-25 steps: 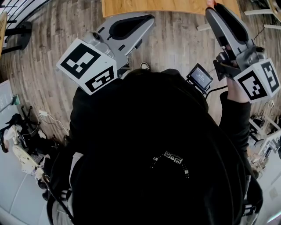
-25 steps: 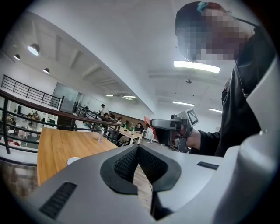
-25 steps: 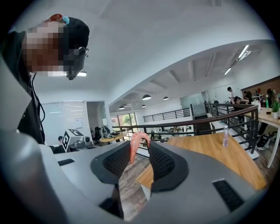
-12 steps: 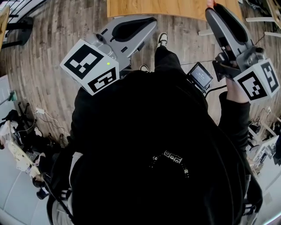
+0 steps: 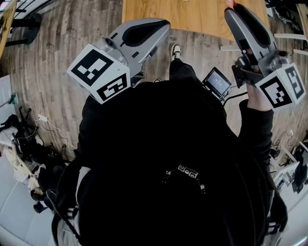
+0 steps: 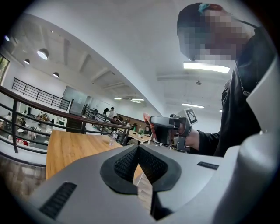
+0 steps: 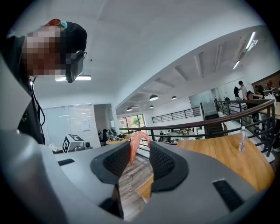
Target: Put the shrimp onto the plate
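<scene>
A pink shrimp stands upright between the pads of my right gripper, which is shut on it. In the head view the right gripper is raised at the upper right, over the near edge of a wooden table, and the shrimp just shows at the top edge. My left gripper is held up at the upper left with its pads together and nothing between them. The left gripper view shows the right gripper with the shrimp at its tip. No plate is in view.
The person's black clothing fills the middle of the head view, with a shoe on the wood floor below the table. A small screen sits at the waist. Cables and clutter lie at the left. A bottle stands on the table near a railing.
More of the wooden table has come into view at the top, and a leg and shoe have appeared below it. Both grippers keep nearly the same place, the left a little further right.
</scene>
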`<action>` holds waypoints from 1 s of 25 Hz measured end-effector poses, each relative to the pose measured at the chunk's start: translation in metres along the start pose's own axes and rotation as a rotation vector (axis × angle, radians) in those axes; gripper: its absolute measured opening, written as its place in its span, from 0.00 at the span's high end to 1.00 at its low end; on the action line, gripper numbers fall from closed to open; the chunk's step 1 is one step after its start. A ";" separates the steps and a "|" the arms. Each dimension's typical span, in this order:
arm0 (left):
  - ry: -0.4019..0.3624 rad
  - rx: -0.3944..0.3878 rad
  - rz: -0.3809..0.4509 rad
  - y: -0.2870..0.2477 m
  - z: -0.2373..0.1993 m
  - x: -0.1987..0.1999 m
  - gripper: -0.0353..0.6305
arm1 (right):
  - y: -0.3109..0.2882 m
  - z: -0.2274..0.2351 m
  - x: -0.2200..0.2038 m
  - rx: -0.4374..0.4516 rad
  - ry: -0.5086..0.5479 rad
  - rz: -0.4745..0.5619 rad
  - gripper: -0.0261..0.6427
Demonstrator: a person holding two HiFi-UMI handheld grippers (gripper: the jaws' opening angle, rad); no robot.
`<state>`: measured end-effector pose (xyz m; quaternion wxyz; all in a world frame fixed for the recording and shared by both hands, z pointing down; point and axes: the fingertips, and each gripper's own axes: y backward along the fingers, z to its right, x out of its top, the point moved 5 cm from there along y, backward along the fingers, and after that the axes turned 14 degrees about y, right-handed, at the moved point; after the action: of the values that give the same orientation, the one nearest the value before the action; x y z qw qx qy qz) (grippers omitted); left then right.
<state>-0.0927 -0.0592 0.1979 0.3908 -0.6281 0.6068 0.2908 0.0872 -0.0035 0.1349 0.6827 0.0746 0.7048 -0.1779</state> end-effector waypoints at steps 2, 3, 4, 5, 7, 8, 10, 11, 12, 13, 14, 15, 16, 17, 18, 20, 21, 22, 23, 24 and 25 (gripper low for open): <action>0.007 0.008 -0.002 -0.010 -0.013 0.003 0.95 | -0.011 0.015 -0.005 0.008 -0.007 -0.004 0.74; 0.009 0.011 -0.004 -0.015 -0.020 0.004 0.95 | -0.017 0.021 -0.007 0.011 -0.010 -0.004 0.74; 0.011 0.015 -0.006 -0.018 -0.025 0.005 0.95 | -0.022 0.026 -0.009 0.015 -0.013 -0.005 0.74; 0.013 0.020 -0.007 -0.022 -0.029 0.007 0.95 | -0.026 0.031 -0.011 0.022 -0.015 -0.006 0.74; 0.016 0.033 -0.007 -0.035 -0.037 0.014 0.95 | -0.035 0.048 -0.011 0.038 -0.019 -0.005 0.74; 0.017 0.039 -0.007 -0.045 -0.042 0.018 0.95 | -0.039 0.060 -0.011 0.045 -0.023 -0.003 0.74; 0.021 0.052 -0.008 -0.062 -0.057 0.021 0.95 | -0.049 0.081 -0.020 0.056 -0.038 0.002 0.74; 0.023 0.058 -0.009 -0.069 -0.064 0.021 0.95 | -0.054 0.090 -0.026 0.062 -0.044 0.003 0.74; 0.024 0.063 -0.010 -0.076 -0.069 0.020 0.95 | -0.058 0.098 -0.030 0.069 -0.044 0.002 0.74; 0.023 0.066 -0.011 -0.082 -0.071 0.022 0.95 | -0.060 0.105 -0.030 0.075 -0.041 0.001 0.74; 0.023 0.069 -0.011 -0.087 -0.072 0.027 0.95 | -0.063 0.111 -0.026 0.081 -0.039 0.001 0.74; 0.022 0.072 -0.011 -0.091 -0.073 0.034 0.95 | -0.067 0.118 -0.021 0.087 -0.037 0.001 0.74; 0.022 0.075 -0.011 -0.096 -0.076 0.041 0.95 | -0.072 0.126 -0.017 0.091 -0.037 0.002 0.74; 0.023 0.080 -0.010 -0.101 -0.080 0.048 0.95 | -0.079 0.135 -0.013 0.095 -0.037 0.003 0.74; 0.026 0.085 -0.010 -0.107 -0.087 0.053 0.95 | -0.086 0.143 -0.012 0.099 -0.038 0.004 0.74; 0.032 0.097 -0.012 -0.120 -0.101 0.060 0.95 | -0.099 0.161 -0.014 0.112 -0.039 0.004 0.74; 0.034 0.104 -0.014 -0.128 -0.109 0.064 0.95 | -0.105 0.170 -0.016 0.120 -0.041 0.004 0.74; 0.034 0.111 -0.016 -0.136 -0.116 0.068 0.95 | -0.111 0.180 -0.018 0.127 -0.045 0.003 0.74; 0.033 0.118 -0.020 -0.144 -0.122 0.073 0.95 | -0.116 0.190 -0.020 0.134 -0.053 0.002 0.74; 0.032 0.123 -0.023 -0.151 -0.125 0.077 0.95 | -0.119 0.200 -0.021 0.140 -0.062 0.001 0.74; 0.030 0.127 -0.028 -0.157 -0.127 0.081 0.95 | -0.121 0.207 -0.023 0.145 -0.072 0.001 0.74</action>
<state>0.0561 -0.2165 0.2183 0.4247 -0.6147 0.6211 0.2368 0.2405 -0.1852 0.1746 0.7005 0.1177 0.6650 -0.2309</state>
